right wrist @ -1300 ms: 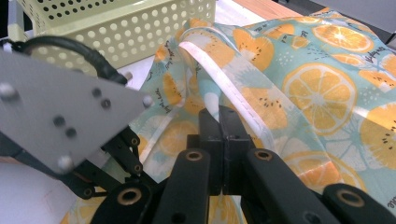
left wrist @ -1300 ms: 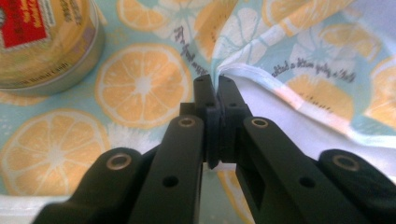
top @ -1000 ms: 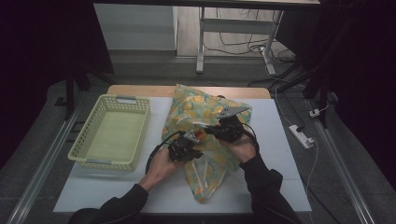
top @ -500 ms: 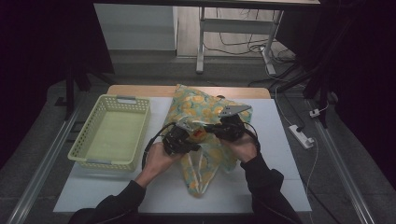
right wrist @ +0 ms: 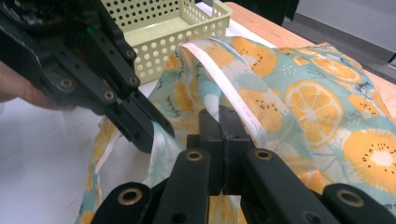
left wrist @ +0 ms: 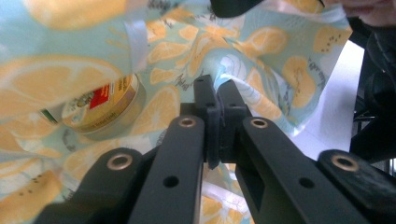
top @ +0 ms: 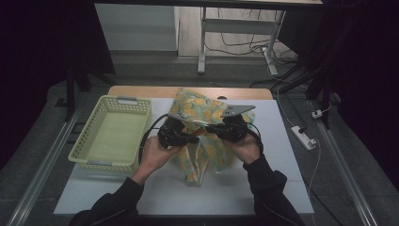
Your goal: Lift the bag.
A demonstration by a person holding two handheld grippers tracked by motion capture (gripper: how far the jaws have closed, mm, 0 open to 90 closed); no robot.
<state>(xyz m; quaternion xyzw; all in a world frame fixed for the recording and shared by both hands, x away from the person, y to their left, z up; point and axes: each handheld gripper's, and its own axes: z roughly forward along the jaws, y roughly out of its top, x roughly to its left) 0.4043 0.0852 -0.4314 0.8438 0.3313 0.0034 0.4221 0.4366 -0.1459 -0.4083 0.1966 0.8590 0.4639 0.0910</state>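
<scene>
The white table point(top: 282, 188) bears everything, and the fruit-print bag point(top: 207, 141) at its middle serves as the landmark. Left of the bag stands the pale green basket point(top: 113, 136), close beside it but not touching as far as the high view shows. The bag is a turquoise cloth sack printed with orange slices; its far part lies on the table toward the wooden edge point(top: 141, 90), while its near part is lifted and hangs down between the two hands.

The person's forearms come in from below in dark sleeves. The left hand point(top: 155, 153) sits at the bag's left edge, the right hand point(top: 247, 148) at its right edge, both raised off the table with the grippers pointing inward toward each other.

The left gripper point(left wrist: 217, 93) has its jaws pressed together on the bag's cloth at the opening. The right gripper point(right wrist: 219, 116) is likewise clamped tight on the cloth, just beside a white handle strap point(right wrist: 224, 88). Inside the bag, the left gripper view shows a round tin point(left wrist: 100, 109) lying on its side.

Compared with a second ago, the left hand has risen and shifted outward, spreading the bag's mouth wider; the right hand has hardly moved.
</scene>
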